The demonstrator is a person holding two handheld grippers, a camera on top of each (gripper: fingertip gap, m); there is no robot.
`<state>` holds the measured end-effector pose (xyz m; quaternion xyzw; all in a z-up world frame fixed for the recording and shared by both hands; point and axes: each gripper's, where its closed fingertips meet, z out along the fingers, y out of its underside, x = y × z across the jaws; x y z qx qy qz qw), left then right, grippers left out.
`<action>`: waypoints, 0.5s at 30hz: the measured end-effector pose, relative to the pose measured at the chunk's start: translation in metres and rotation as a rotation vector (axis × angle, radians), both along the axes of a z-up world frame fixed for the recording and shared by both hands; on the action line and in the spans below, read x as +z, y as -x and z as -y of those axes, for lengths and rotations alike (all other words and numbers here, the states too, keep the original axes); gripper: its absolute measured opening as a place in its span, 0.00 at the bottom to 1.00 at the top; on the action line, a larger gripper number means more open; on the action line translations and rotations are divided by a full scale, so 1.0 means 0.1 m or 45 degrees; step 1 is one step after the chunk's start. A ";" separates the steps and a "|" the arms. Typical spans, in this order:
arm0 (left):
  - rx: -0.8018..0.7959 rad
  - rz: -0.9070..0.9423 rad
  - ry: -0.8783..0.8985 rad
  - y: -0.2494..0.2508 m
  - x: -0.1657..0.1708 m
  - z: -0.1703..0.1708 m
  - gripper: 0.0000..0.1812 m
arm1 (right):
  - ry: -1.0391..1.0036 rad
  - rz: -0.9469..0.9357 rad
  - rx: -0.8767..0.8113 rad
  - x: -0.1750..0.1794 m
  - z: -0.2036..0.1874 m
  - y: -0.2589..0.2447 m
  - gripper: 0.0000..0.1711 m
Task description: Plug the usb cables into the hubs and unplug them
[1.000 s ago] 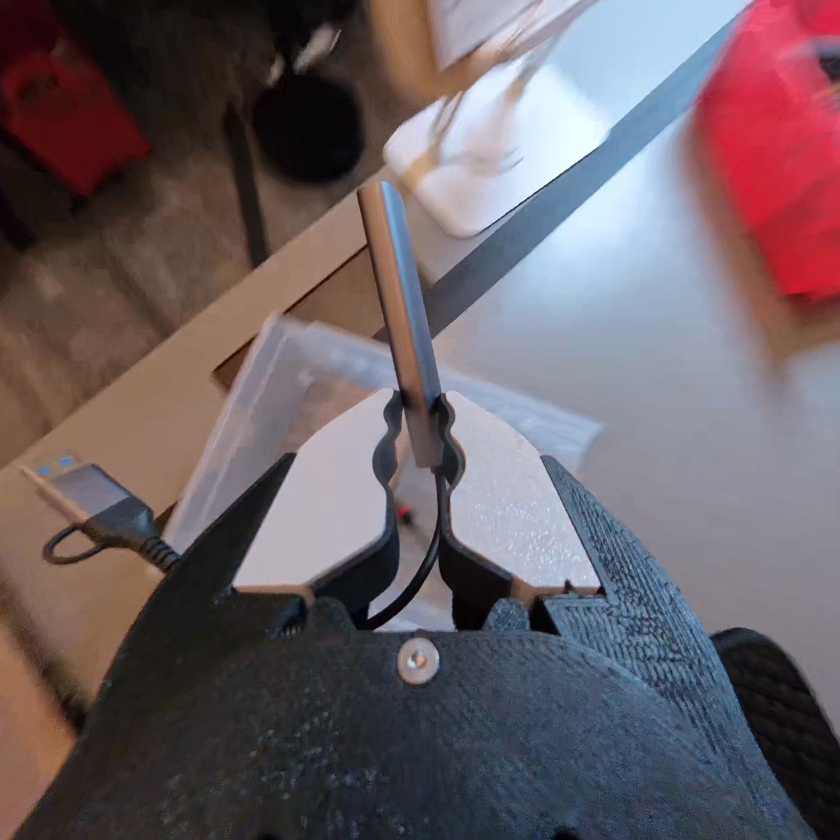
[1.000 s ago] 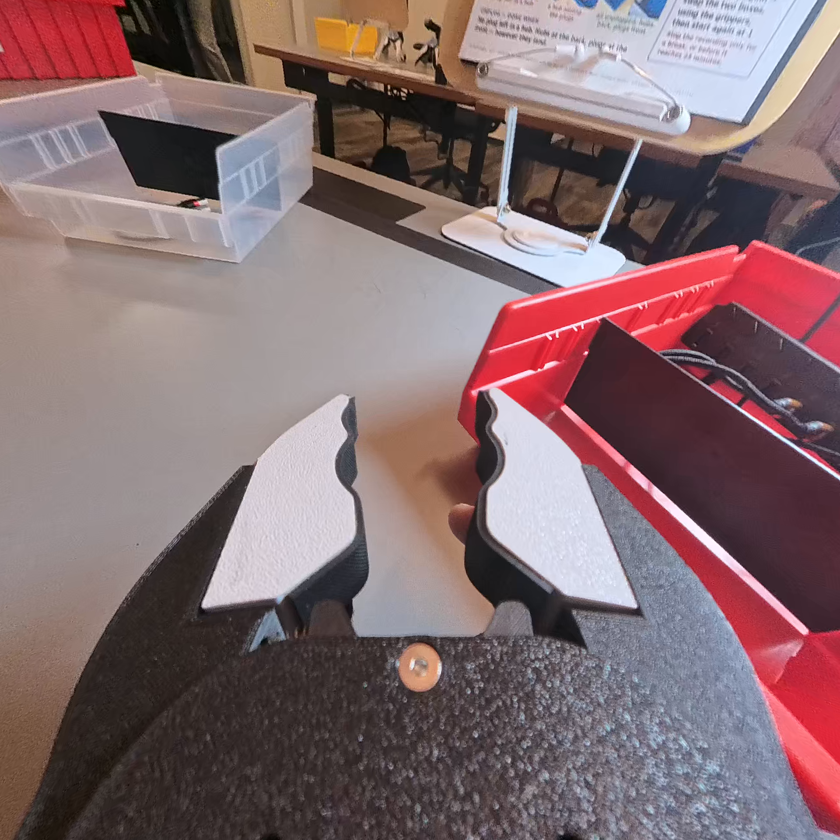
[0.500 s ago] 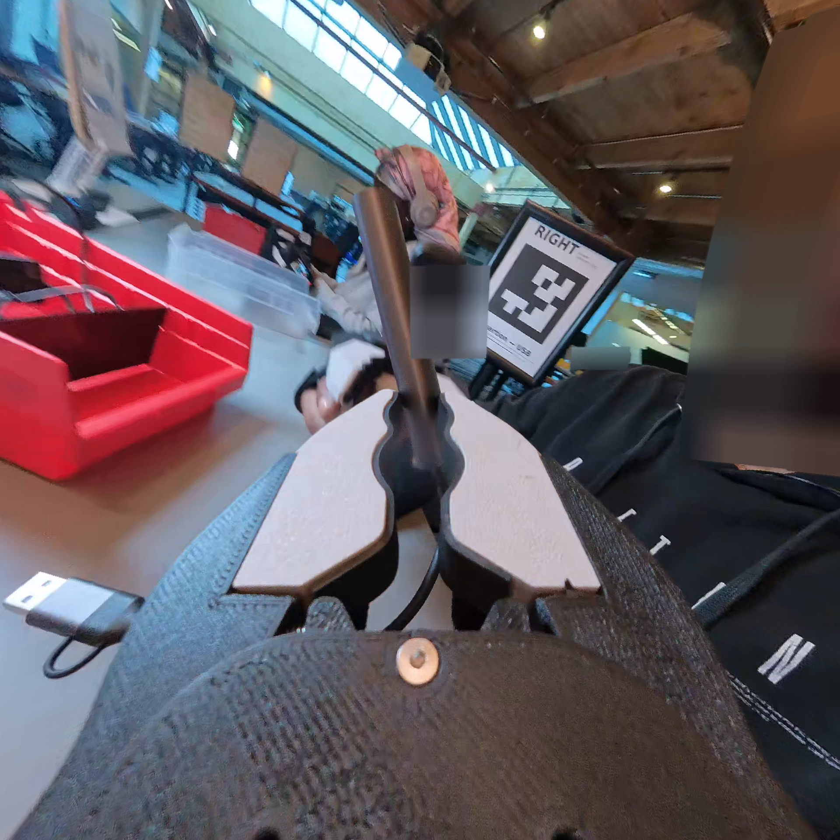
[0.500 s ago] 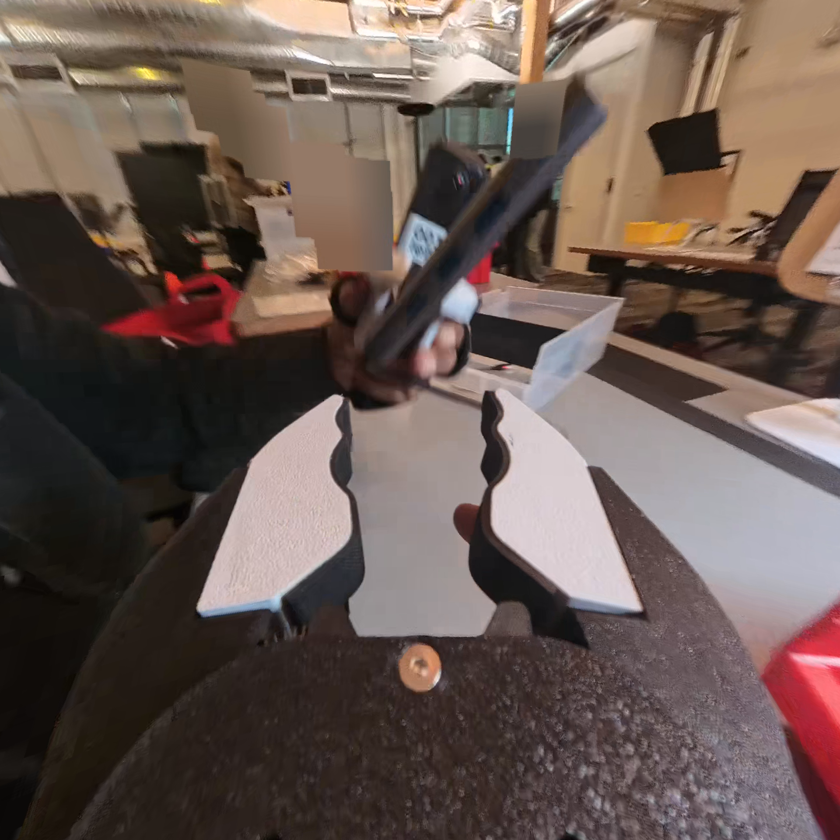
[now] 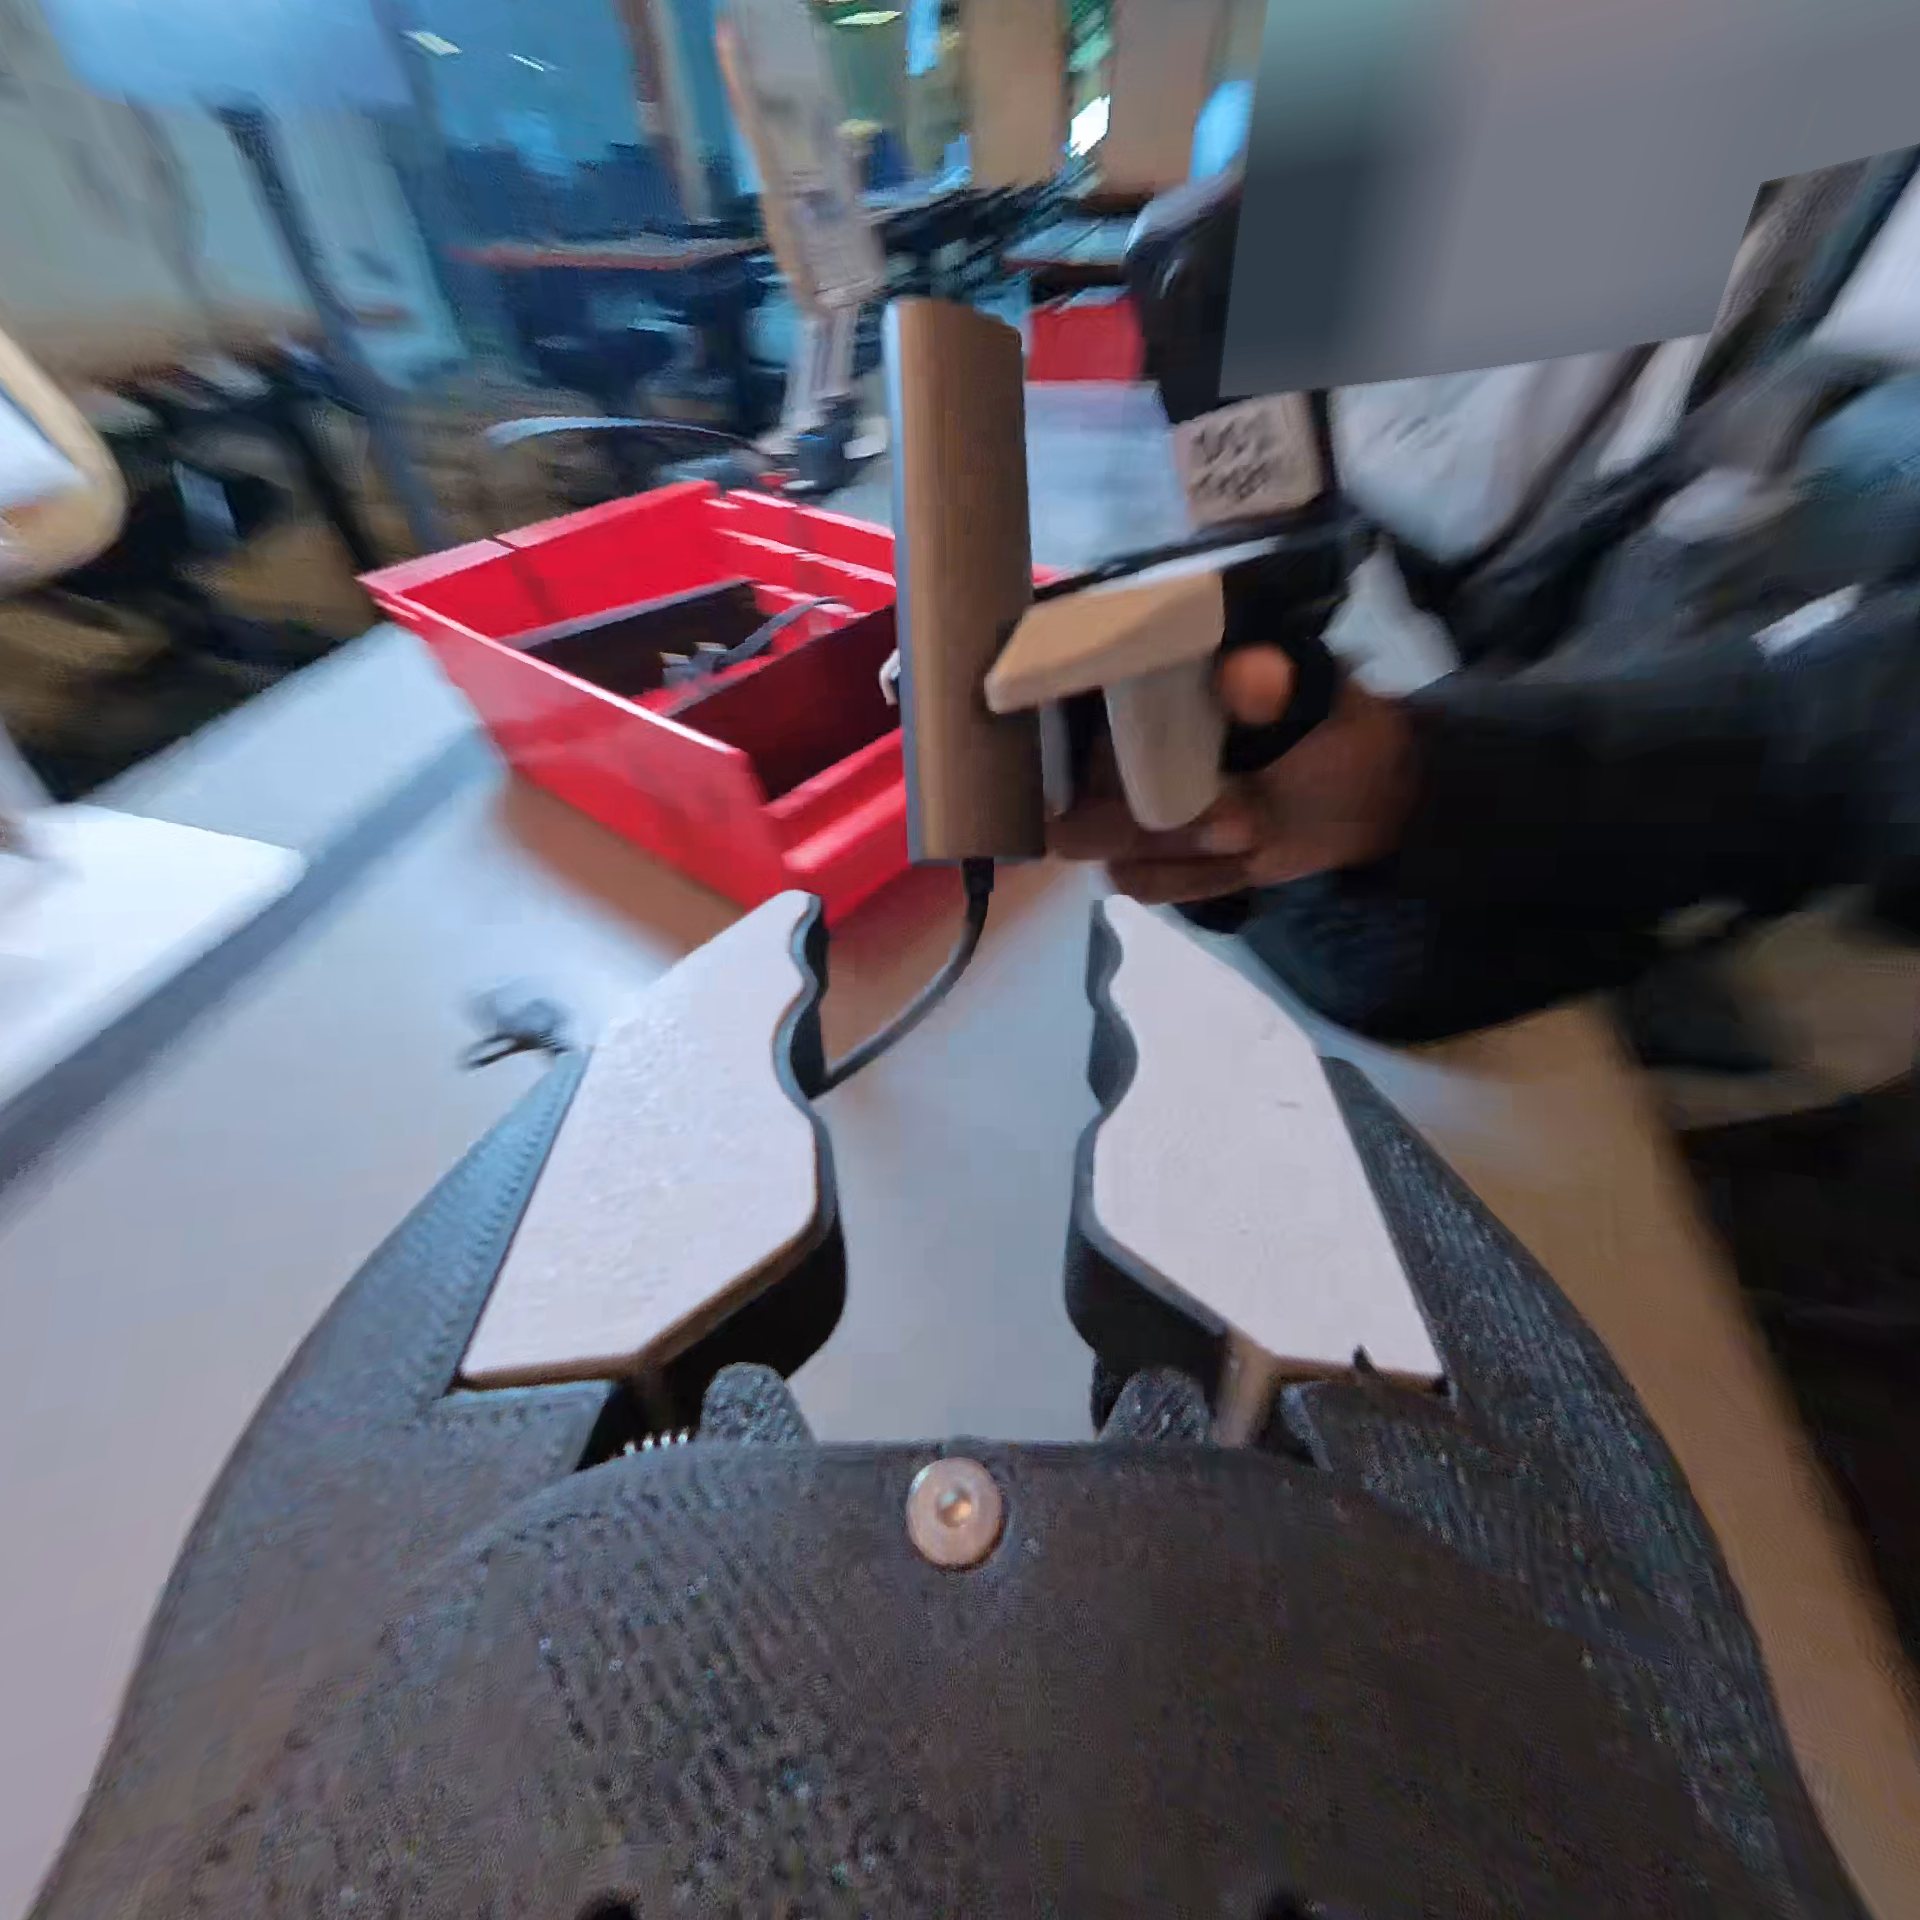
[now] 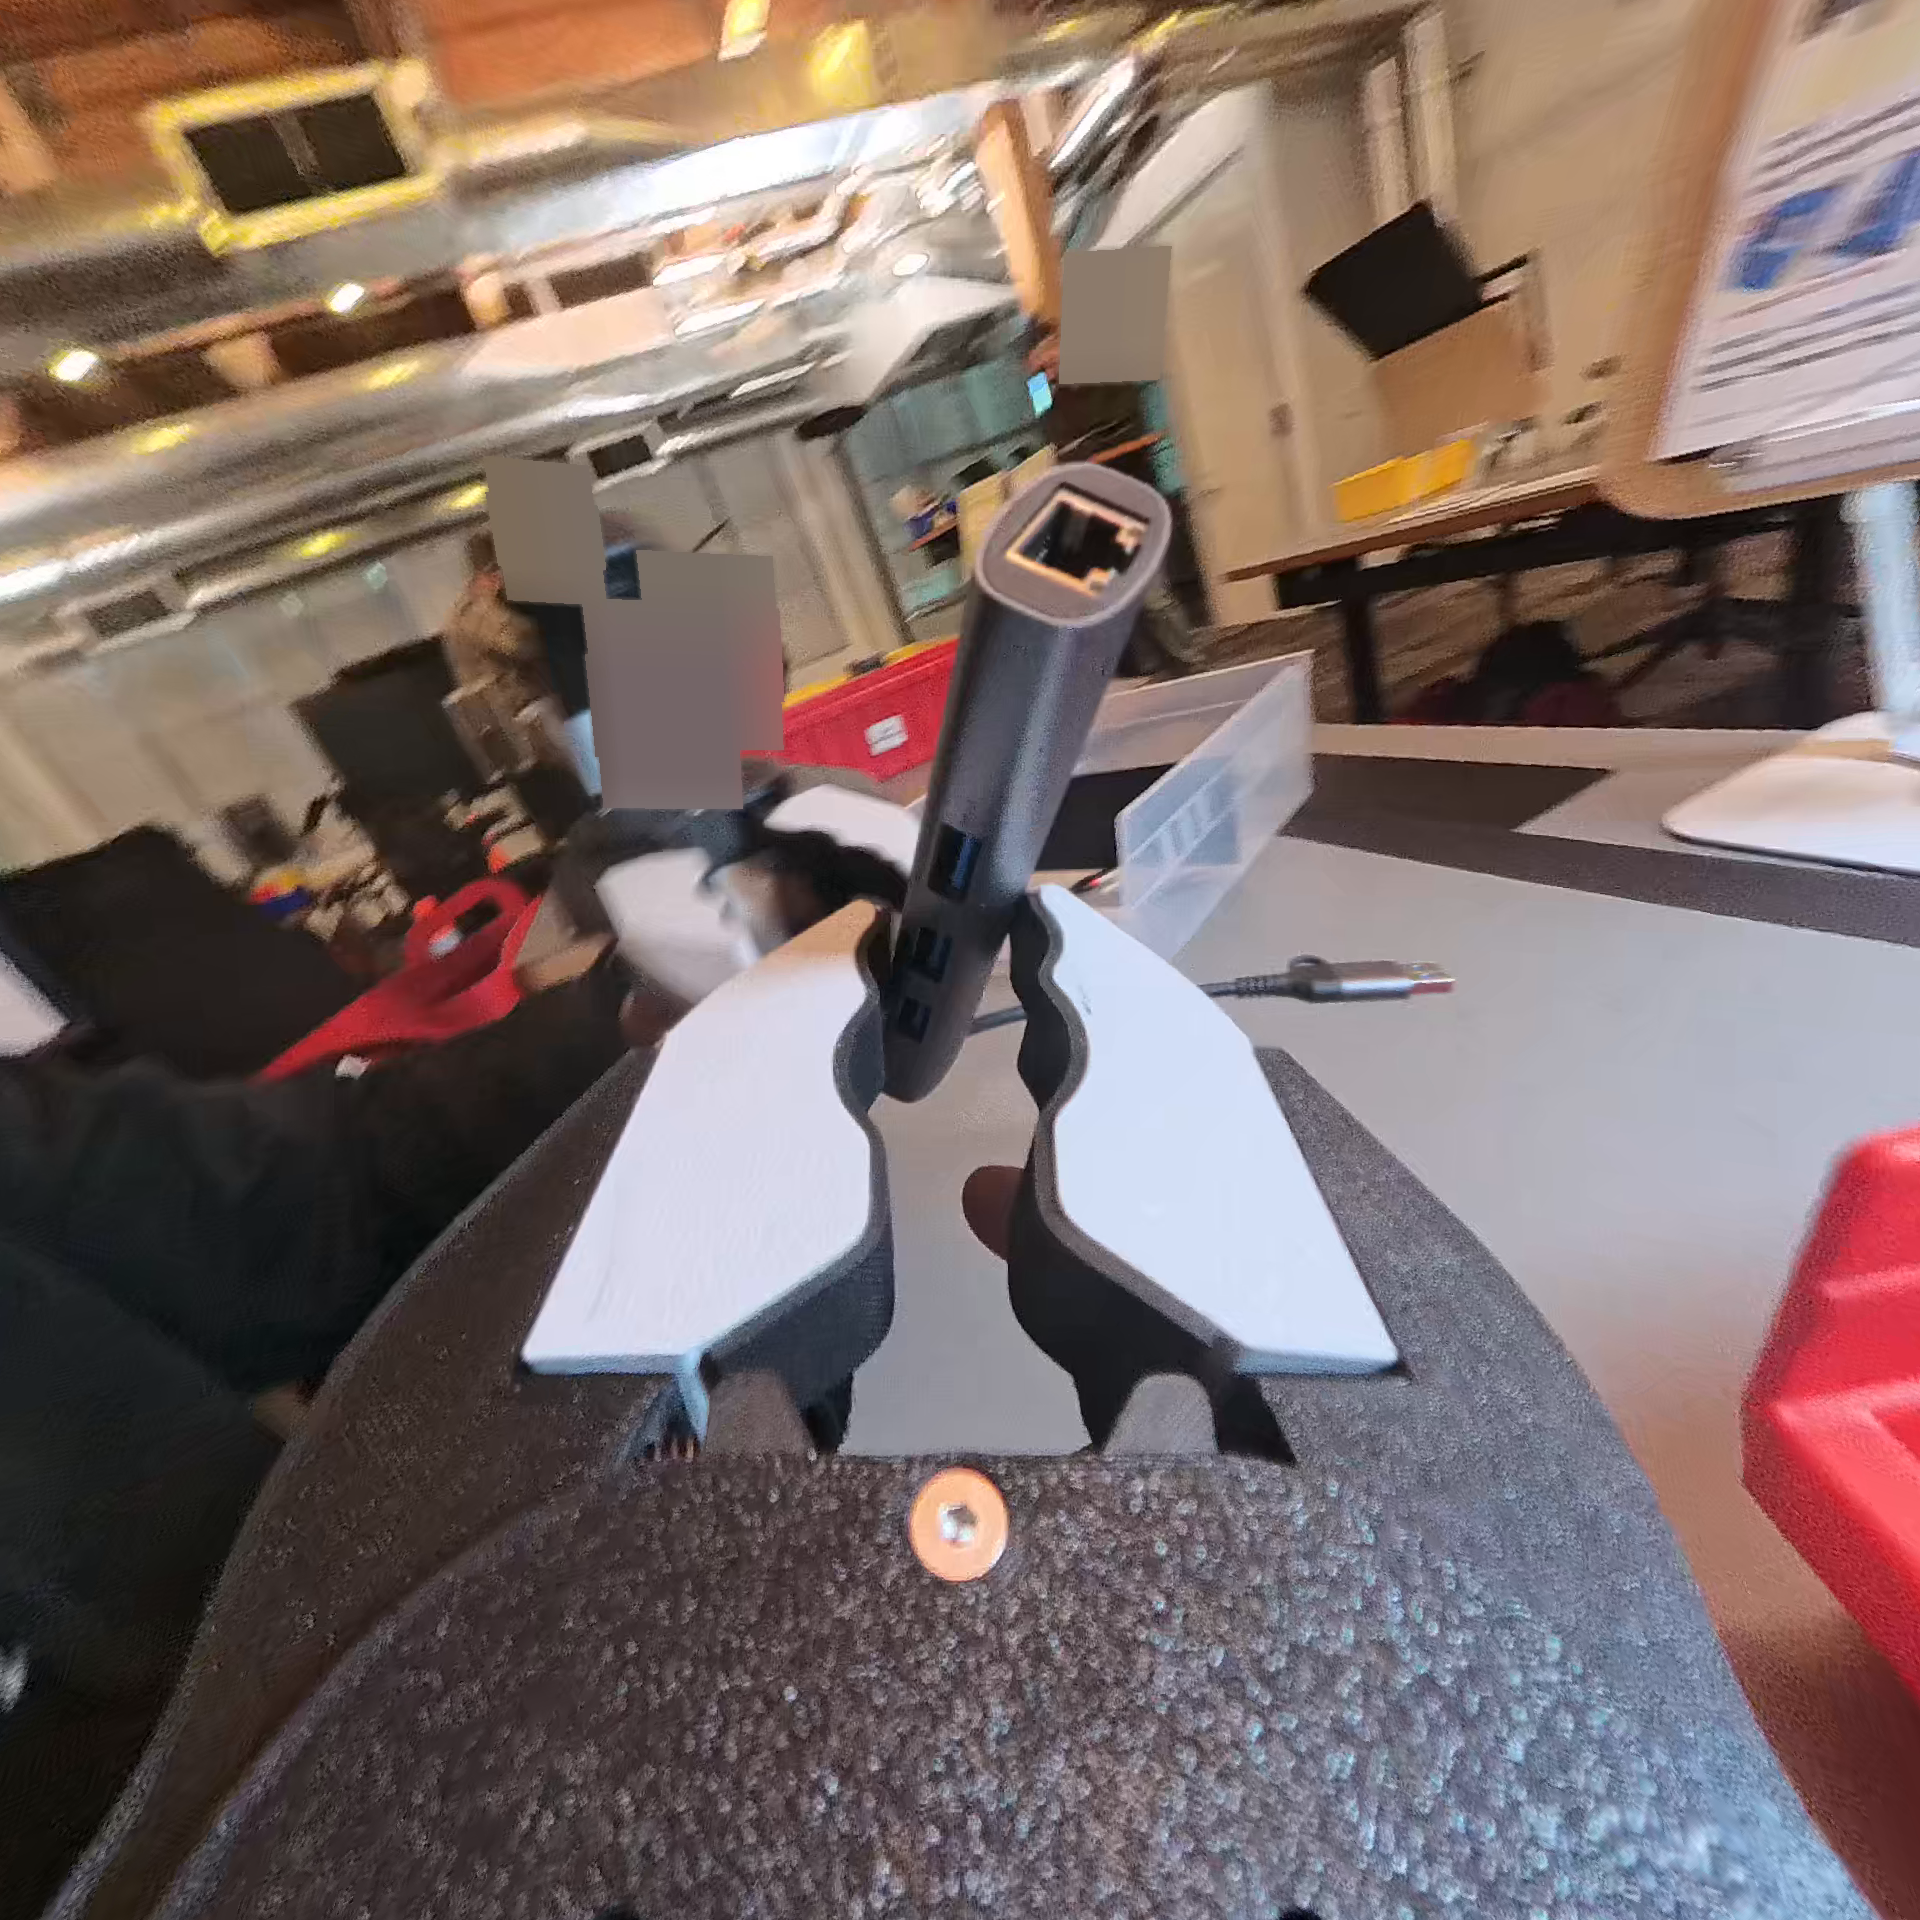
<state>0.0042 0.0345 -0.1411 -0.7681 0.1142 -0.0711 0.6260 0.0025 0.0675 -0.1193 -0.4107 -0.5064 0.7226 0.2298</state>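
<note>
A dark grey USB hub (image 5: 961, 582) stands upright in the air in front of my left gripper (image 5: 951, 925), which is open and empty just below it. The hub's thin black cable (image 5: 914, 997) hangs down behind my left finger. My right gripper (image 6: 951, 914) is shut on the hub's (image 6: 1029, 717) lower part, with its ports facing left and its network socket on top. In the left wrist view the right gripper's pads (image 5: 1112, 634) clamp the hub's right edge, with a hand behind them. The cable's USB plug (image 6: 1371, 979) lies on the grey table (image 6: 1558, 1091).
A red bin (image 5: 644, 665) with dark dividers stands on the table beyond the hub, and its corner shows in the right wrist view (image 6: 1849, 1403). A clear plastic bin (image 6: 1216, 790) and a white stand base (image 6: 1808, 821) sit farther back. A person in dark clothing (image 5: 1662, 779) is close by. The gap from one gripper's tips to the other's is roughly 4 cm.
My left gripper has opened and let go of the hub. My right gripper, open and empty before, has closed on it. Both views have swung round.
</note>
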 end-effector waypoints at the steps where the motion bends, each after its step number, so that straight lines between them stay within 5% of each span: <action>1: 0.094 -0.187 -0.022 0.00 -0.02 -0.04 0.30 | 0.058 0.016 -0.061 0.00 -0.04 0.03 0.13; 5: 0.420 -0.865 -0.031 0.11 -0.18 -0.18 0.26 | 0.191 0.138 -0.154 -0.15 0.08 0.10 0.13; 9: 0.430 -1.003 -0.007 0.13 -0.34 -0.18 0.17 | 0.137 0.180 -0.201 -0.25 0.12 0.14 0.13; 12: 0.311 -0.765 -0.017 0.10 -0.29 -0.16 0.17 | 0.080 0.118 -0.085 -0.21 0.14 0.12 0.15; 15: -0.008 -0.265 -0.115 -0.05 -0.13 -0.02 0.17 | -0.115 -0.047 0.039 -0.13 0.15 0.04 0.30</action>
